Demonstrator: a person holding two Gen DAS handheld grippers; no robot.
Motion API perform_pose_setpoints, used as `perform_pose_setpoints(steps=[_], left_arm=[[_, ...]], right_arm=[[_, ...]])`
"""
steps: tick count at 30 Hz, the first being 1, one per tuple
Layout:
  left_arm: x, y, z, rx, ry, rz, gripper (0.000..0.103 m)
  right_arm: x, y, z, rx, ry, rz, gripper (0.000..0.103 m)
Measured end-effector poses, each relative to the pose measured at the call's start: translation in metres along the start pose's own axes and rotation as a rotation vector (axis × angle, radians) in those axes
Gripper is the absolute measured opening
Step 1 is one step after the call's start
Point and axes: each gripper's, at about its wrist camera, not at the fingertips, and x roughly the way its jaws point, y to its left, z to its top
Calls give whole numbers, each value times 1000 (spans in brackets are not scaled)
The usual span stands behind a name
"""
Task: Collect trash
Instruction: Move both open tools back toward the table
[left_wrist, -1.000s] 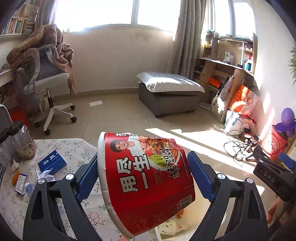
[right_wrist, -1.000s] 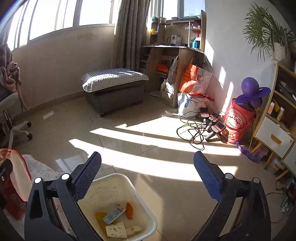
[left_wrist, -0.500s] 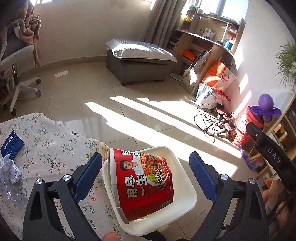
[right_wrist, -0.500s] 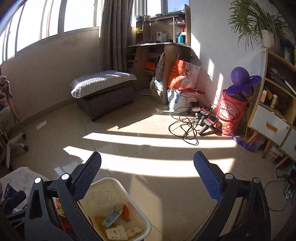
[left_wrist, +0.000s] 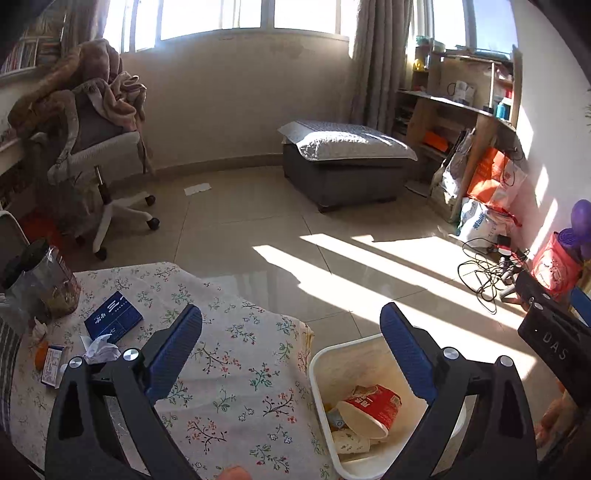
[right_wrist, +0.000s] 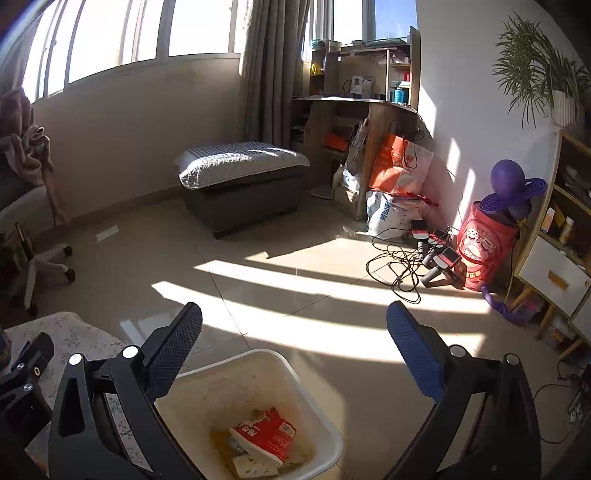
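The red noodle cup (left_wrist: 369, 410) lies on its side inside the white trash bin (left_wrist: 345, 350) on the floor beside the table; it also shows in the right wrist view (right_wrist: 264, 434) in the bin (right_wrist: 314, 402), on top of other scraps. My left gripper (left_wrist: 291, 343) is open and empty, above the table's edge and the bin. My right gripper (right_wrist: 295, 339) is open and empty, above the bin. On the floral tablecloth (left_wrist: 240, 369) lie a blue box (left_wrist: 112, 321), a crumpled tissue (left_wrist: 99, 349) and a small carton (left_wrist: 51, 365).
A jar (left_wrist: 44, 286) stands at the table's far left. An office chair with blankets (left_wrist: 92, 147) is behind it, a grey ottoman (left_wrist: 343, 166) across the tiled floor. Cables (right_wrist: 406, 266), bags and a red bucket (right_wrist: 484, 251) line the right wall.
The left gripper opened and let go of the red noodle cup, which dropped into the bin and now lies on its side. The left gripper then tilted back up. The right gripper stayed open.
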Motion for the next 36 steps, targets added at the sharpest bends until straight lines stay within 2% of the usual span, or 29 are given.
perform_pose_setpoints(steps=[6, 13, 26, 36], left_arm=[[-16, 33, 1, 28, -61, 132, 95], [-23, 74, -2, -7, -78, 214, 95], [-24, 147, -16, -109, -40, 320, 95], [-25, 213, -37, -182, 5, 415, 95]], right_arm=[[-11, 32, 0, -29, -27, 43, 96], [-23, 72, -7, -79, -48, 91, 96], [-41, 142, -17, -152, -88, 164, 96], [-51, 209, -35, -201, -47, 253, 96]])
